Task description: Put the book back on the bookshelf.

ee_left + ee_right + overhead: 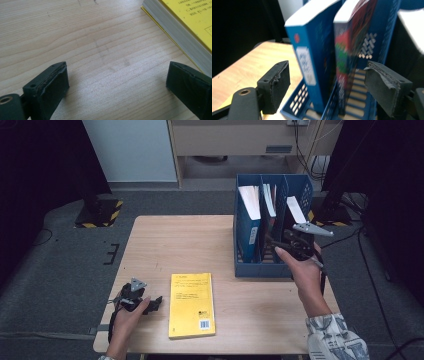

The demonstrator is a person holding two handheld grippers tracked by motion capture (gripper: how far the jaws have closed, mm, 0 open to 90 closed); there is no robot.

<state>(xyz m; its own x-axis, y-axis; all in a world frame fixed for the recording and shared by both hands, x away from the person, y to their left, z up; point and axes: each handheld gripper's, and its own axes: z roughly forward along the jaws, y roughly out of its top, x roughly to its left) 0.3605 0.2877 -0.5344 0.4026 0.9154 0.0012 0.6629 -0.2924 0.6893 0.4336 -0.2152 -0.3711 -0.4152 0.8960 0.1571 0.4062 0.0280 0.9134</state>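
Blue plastic file rack (255, 268) w/ upright slots is sitting at the far right of the light wooden table (165, 245). A blue-spined book (310, 50) is standing upright in its left slot, a red-and-green covered book (352, 47) in the next slot, just beside it; a third white-edged book (296, 209) is leaning in the right-hand slot.

You're holding your right gripper (292, 245) at the rack's front right edge, pointing into it. In the right gripper view its jaws are standing wide apart, nothing pressed btwn the pads; the two books are sitting in line w/ the gap but farther off, not touched.

Flat yellow paperback book (191, 304) is lying on the near half of the table, well apart from the rack.

You're resting your left gripper (150, 304) low over the table, just left of the yellow paperback. Its jaws are also gaping wide, bare wood btwn them; the paperback's page edge is passing close by one jaw.
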